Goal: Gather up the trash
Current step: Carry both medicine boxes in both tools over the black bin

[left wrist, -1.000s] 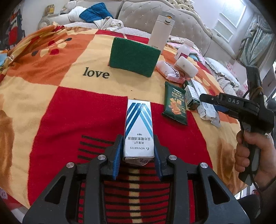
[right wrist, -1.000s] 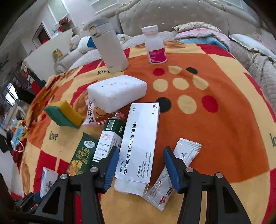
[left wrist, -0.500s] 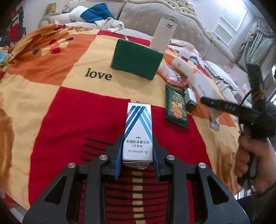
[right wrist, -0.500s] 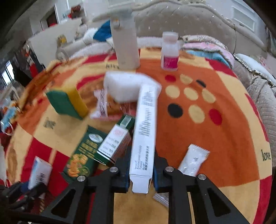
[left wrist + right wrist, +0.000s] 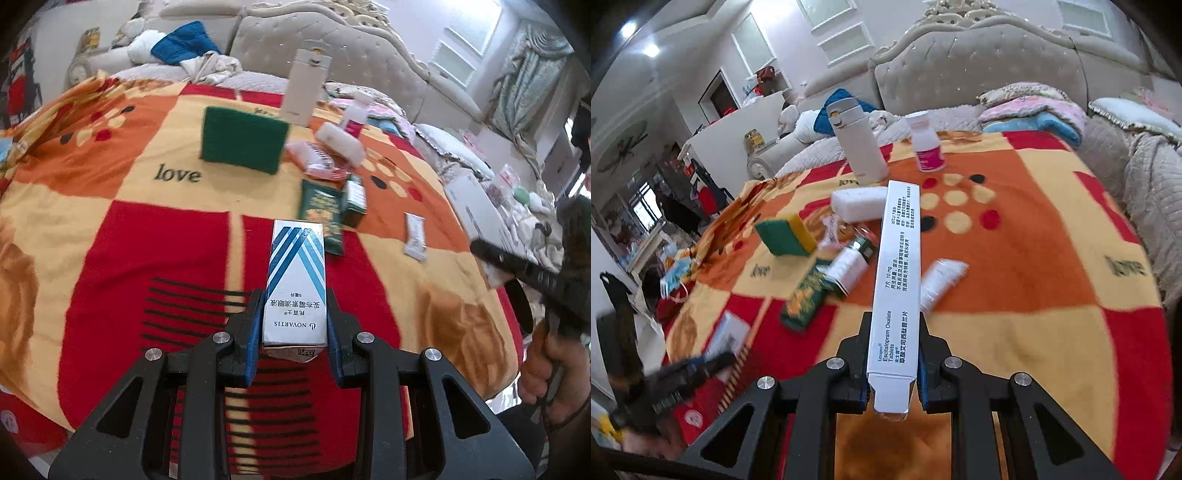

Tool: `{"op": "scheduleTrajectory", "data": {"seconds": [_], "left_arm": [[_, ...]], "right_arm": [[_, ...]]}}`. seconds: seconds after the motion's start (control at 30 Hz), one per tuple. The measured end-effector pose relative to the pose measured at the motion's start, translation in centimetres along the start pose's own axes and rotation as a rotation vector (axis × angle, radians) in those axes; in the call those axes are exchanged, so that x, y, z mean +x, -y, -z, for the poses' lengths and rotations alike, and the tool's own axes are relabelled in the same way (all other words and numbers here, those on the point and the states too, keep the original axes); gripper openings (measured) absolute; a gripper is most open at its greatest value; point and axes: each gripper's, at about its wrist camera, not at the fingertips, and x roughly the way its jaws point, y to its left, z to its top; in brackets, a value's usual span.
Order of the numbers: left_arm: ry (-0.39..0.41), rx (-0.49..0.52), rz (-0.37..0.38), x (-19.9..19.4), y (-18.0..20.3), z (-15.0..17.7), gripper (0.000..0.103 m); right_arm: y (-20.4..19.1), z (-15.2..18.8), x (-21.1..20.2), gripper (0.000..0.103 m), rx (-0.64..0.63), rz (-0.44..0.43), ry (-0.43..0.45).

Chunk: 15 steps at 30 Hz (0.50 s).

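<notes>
My left gripper [image 5: 294, 332] is shut on a white and blue Novartis box [image 5: 296, 284], held above the red and orange blanket [image 5: 110, 229]. My right gripper [image 5: 892, 360] is shut on a long white Escitalopram tablet box [image 5: 895, 291], lifted edge-up off the blanket. On the blanket lie a green snack packet [image 5: 320, 210], a small green and white box [image 5: 354, 199], a white sachet [image 5: 414, 240] and a pink wrapper [image 5: 317, 164]. The right gripper shows at the right edge of the left wrist view [image 5: 491, 258].
A green and yellow sponge [image 5: 785, 236], a white foam block [image 5: 858, 203], a beige flask [image 5: 858, 147] and a pill bottle [image 5: 925, 142] stand further back. A tufted headboard [image 5: 979, 74] is behind. The blanket's edge drops off on the left [image 5: 679, 317].
My right gripper closed on the long tablet box, turned it on edge and lifted it off the blanket towards the right. My left gripper kept holding the Novartis box and rose slightly.
</notes>
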Motion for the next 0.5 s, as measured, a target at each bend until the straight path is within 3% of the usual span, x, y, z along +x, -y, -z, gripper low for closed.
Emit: {"op": "scheduleTrajectory", "data": {"seconds": [0.2,0.5], "left_arm": [[-0.008,0.059,0.005,0.5,3.3,-0.2,0.027],[0.001,0.099,-0.013,1.3,7.3,0.1,0.027]], "right_arm": [[3.7,3.4,-3.5,0.018,-0.095,0.09,0.045],[7.1,5.0,-5.8,0.018,-0.031,0.073,0.109]]}}
